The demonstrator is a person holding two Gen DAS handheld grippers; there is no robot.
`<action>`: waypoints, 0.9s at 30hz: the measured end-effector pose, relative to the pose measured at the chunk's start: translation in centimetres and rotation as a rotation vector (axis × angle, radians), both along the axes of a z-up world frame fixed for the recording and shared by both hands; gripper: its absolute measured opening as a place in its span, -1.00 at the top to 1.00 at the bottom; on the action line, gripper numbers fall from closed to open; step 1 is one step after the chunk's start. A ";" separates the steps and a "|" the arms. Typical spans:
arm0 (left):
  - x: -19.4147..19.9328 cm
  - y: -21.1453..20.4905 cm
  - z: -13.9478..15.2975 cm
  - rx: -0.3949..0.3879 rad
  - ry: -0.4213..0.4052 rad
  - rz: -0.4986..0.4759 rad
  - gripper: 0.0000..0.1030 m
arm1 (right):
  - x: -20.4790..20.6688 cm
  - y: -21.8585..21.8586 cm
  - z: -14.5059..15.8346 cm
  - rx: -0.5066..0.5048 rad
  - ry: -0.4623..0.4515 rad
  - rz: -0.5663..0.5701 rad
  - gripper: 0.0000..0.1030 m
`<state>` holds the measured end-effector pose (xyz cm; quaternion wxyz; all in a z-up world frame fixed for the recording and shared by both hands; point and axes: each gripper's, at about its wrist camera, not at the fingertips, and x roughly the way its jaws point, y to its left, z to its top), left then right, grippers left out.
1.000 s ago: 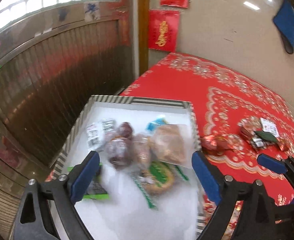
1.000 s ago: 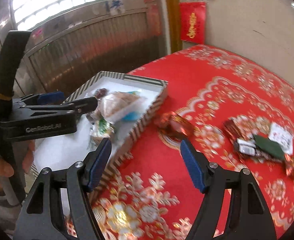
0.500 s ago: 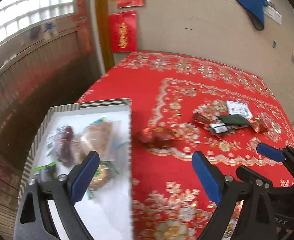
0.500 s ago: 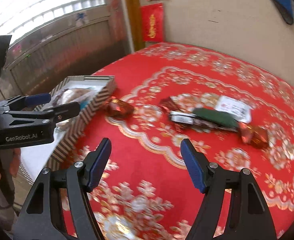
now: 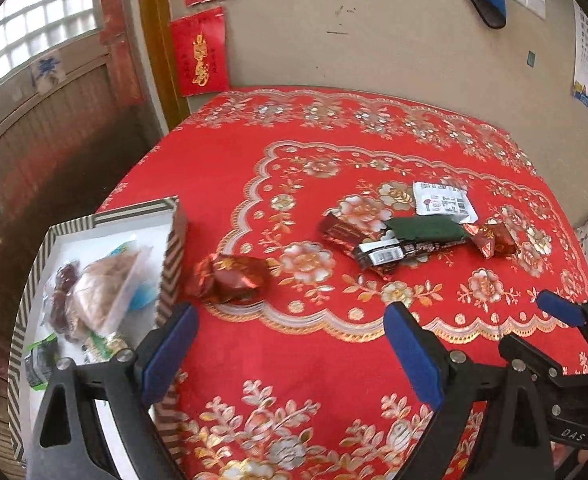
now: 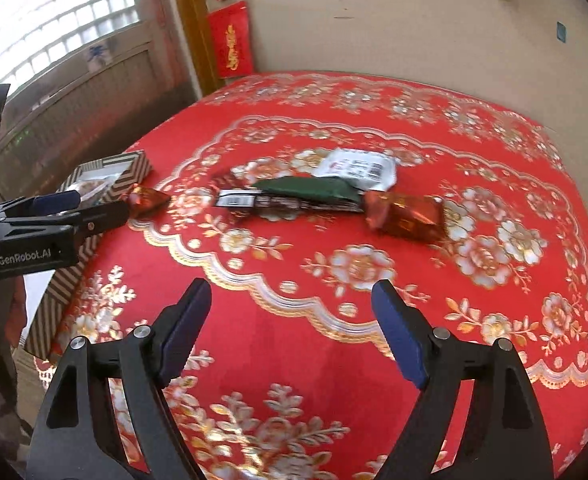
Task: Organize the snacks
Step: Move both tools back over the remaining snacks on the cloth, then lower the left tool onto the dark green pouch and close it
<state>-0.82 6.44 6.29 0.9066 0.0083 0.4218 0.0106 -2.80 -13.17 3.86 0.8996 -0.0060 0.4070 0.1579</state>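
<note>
A striped box (image 5: 174,236) (image 6: 132,172) with several wrapped snacks inside sits at the table's left edge. Just right of it lies a red foil candy (image 5: 230,278) (image 6: 146,200). Further right are a green packet (image 5: 424,230) (image 6: 308,189), a dark bar (image 5: 394,250) (image 6: 254,201), a white sachet (image 5: 442,202) (image 6: 358,168) and another red foil candy (image 5: 492,240) (image 6: 406,216). My left gripper (image 5: 290,350) hangs open and empty above the cloth, nearer than the first candy. My right gripper (image 6: 290,320) holds nothing and its jaws are opening, short of the snack cluster.
A red floral tablecloth (image 5: 334,140) covers the table, which meets a beige wall (image 5: 374,40) at the back. A wooden door or panel (image 5: 34,140) stands at the left. The right gripper's fingertip (image 5: 560,308) shows at the lower right of the left wrist view.
Both grippers have swung right, away from over the box toward the loose snacks on the cloth. The right gripper's jaws stand wider than before.
</note>
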 end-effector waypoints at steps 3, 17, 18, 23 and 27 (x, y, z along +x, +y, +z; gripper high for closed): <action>1.0 -0.8 -0.3 -0.012 0.020 0.001 -0.84 | 0.4 -1.0 -0.2 -0.007 0.007 -0.014 -0.61; 5.6 -5.1 -1.4 -0.034 0.088 -0.022 -0.84 | 3.8 -6.7 -0.8 -0.045 0.044 -0.087 -0.61; 6.1 -5.4 -1.5 -0.040 0.096 -0.024 -0.84 | 4.1 -6.9 -0.8 -0.046 0.046 -0.088 -0.61; 8.2 -7.0 -1.9 -0.081 0.135 -0.033 -0.84 | 5.2 -7.6 -0.9 -0.066 0.057 -0.096 -0.61; 9.9 -8.4 -2.1 -0.091 0.142 -0.043 -0.84 | 5.5 -7.9 -0.6 -0.074 0.044 -0.095 -0.61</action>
